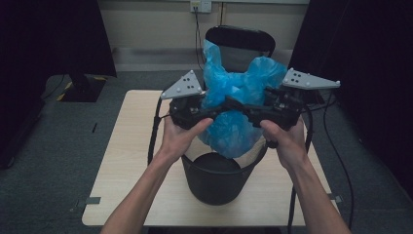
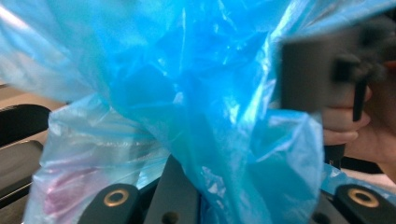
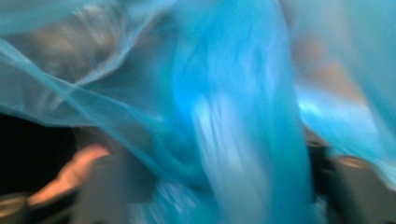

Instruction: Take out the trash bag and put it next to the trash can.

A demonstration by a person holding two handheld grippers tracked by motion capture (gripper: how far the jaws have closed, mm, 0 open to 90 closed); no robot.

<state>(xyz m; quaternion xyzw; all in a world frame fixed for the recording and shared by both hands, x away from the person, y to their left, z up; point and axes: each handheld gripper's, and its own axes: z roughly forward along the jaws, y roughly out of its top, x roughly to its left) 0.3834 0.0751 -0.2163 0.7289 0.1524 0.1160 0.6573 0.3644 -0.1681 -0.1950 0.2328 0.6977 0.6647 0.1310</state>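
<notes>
A: Both grippers face each other above the table (image 1: 122, 161), your left gripper (image 1: 221, 108) and your right gripper (image 1: 253, 111) pointing inward into the blue plastic bag (image 1: 234, 105). What do you make of the grip?

B: Your left gripper's jaws sit buried in bunched film in the left gripper view, blue plastic bag (image 2: 196, 93) gathered right between them, so I read it as clenched on the bag. Your right gripper I cannot tell; its own view is smeared, blue plastic bag (image 3: 233, 116) sweeping across it and hiding the jaw tips.

A: Anything else cut off?

B: The far hand (image 2: 345, 121) in the left gripper view is half covered by film. The chair (image 1: 238, 41) behind the table is partly blocked by the bag.

A: And the container?

B: Your black bucket (image 1: 214, 178) stands on the table's near edge, its mouth dark; what is inside I cannot make out.

A: Where is the bag against it?

B: It hangs between your two grippers, its bottom dipping to the bucket's rim, its top puffed up above your hands.
</notes>
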